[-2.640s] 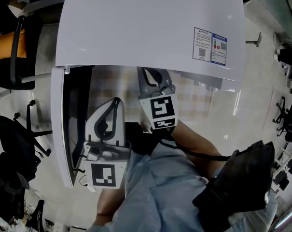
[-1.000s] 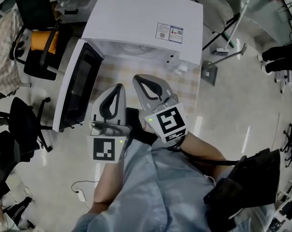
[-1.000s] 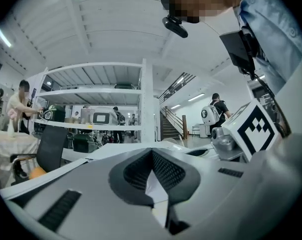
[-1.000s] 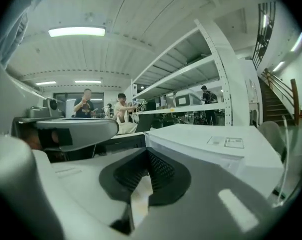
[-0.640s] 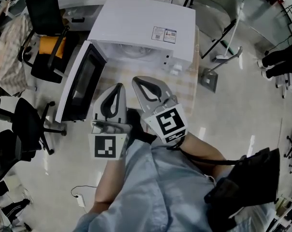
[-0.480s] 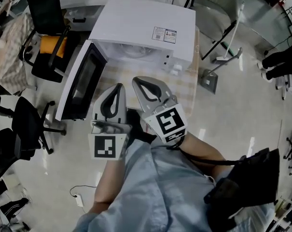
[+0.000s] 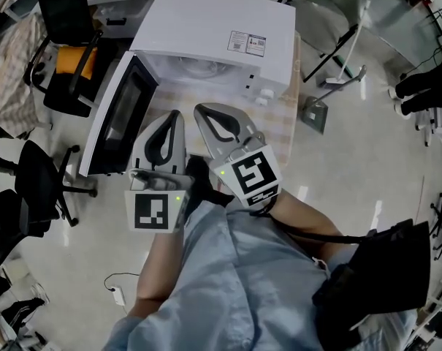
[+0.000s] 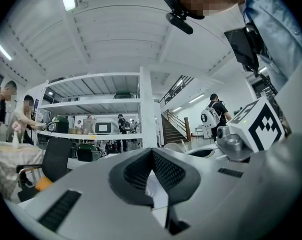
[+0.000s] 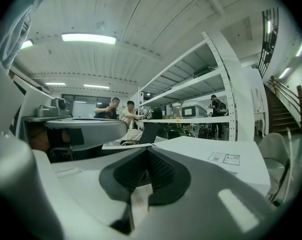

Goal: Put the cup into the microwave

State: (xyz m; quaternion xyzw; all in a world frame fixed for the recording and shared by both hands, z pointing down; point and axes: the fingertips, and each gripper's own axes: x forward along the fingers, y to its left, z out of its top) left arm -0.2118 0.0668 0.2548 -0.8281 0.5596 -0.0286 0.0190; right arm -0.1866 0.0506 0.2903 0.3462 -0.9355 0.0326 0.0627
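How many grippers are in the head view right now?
2: left gripper near the open microwave door; right gripper just beside the left one. Both shut, empty.

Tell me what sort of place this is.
Probably an open lab or workshop, not a kitchen: tall shelving holding gear, office chairs, a staircase.

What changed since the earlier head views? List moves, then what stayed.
The left gripper and right gripper drew back from the open front of the white box-shaped microwave, and the view backed away from it. Nothing taken or released. The dark-windowed door stayed open; both grippers stayed shut, empty.
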